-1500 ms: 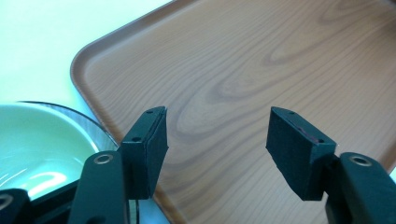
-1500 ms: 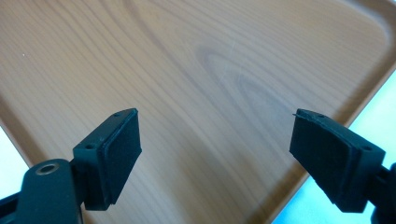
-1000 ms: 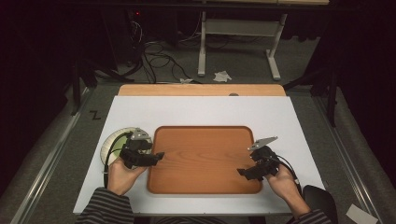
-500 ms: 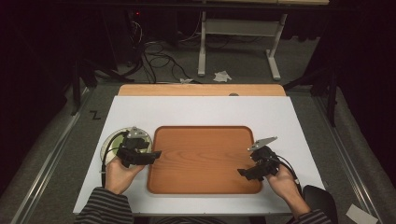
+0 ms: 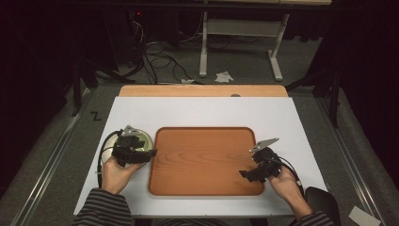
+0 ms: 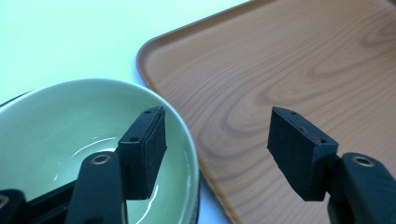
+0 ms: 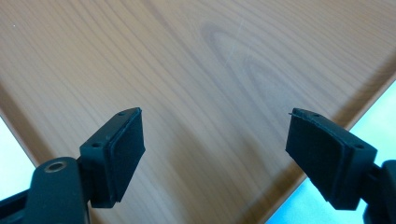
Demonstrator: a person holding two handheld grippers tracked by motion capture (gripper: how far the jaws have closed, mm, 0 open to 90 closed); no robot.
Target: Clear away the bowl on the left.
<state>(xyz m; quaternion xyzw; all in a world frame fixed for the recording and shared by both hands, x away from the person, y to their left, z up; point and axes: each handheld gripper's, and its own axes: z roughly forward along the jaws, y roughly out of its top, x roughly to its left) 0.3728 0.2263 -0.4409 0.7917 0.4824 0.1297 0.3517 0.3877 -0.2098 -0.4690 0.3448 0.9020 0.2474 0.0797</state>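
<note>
Edging slightly toward the green bowl (image 6: 88, 149), left gripper (image 6: 215, 149) gapes empty over its rim beside the tray (image 5: 207, 160); a careless close could tip it; right gripper (image 7: 233, 154) also wide

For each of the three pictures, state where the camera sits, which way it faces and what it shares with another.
High view: above the person's side, facing forward and down on the white table; both hands and forearms show.
Left gripper view: on the left gripper, facing the pale green ceramic bowl beside the rectangular brown wooden tray.
Right gripper view: on the right gripper, over the tray.
All share the tray.
</note>
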